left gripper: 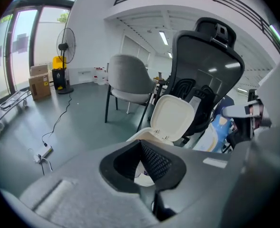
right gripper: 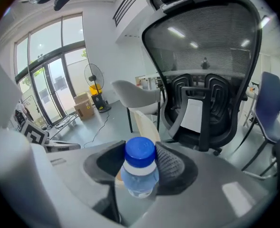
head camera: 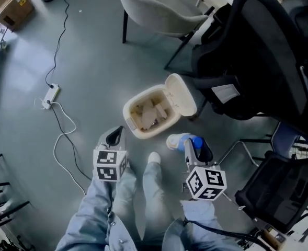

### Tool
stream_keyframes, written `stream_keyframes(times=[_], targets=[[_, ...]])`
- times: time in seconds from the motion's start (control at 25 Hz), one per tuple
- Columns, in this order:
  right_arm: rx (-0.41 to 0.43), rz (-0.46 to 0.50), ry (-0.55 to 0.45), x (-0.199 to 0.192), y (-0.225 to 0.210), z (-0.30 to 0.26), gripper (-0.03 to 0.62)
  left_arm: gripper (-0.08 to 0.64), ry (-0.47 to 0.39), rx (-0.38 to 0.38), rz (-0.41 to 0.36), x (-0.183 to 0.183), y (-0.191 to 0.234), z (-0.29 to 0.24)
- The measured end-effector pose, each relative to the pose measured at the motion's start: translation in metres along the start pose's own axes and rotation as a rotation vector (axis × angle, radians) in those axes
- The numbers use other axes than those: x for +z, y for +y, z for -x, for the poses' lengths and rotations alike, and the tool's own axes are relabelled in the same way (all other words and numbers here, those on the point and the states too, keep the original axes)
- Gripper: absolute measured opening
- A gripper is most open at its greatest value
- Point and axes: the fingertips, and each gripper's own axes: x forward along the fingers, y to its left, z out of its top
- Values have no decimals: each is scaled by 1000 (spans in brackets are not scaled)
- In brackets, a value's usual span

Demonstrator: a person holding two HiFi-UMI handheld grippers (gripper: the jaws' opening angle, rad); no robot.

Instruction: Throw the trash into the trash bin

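A cream trash bin stands on the grey floor with its lid flipped open; tan scraps lie inside. In the left gripper view the bin's lid shows just beyond the jaws. My right gripper is shut on a clear plastic bottle with a blue cap, held just right of and nearer than the bin. In the right gripper view the bottle sits cap-up between the pads. My left gripper hangs by the bin's near left side, jaws shut and holding nothing.
A black mesh office chair stands right of the bin, and a grey shell chair behind it. A power strip with white cable lies left. Cardboard boxes sit far left. The person's legs and a shoe are below.
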Motion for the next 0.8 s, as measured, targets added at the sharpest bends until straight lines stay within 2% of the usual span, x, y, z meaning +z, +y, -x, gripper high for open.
stream_keyframes(times=[0.16,0.36,0.64,0.8], targets=[[44,28,-17,17,22,-1,196,9,-36,18,9,22,-3,21],[95,68,-26,31,44,-12,196,8,-59,61,-3,38,13,29],[150,78,0,30,67,-50,196,9,-72,114,22,32,45,40],[176,96,29,25,84,-77,196,9,-70,152,76,19,67,43]])
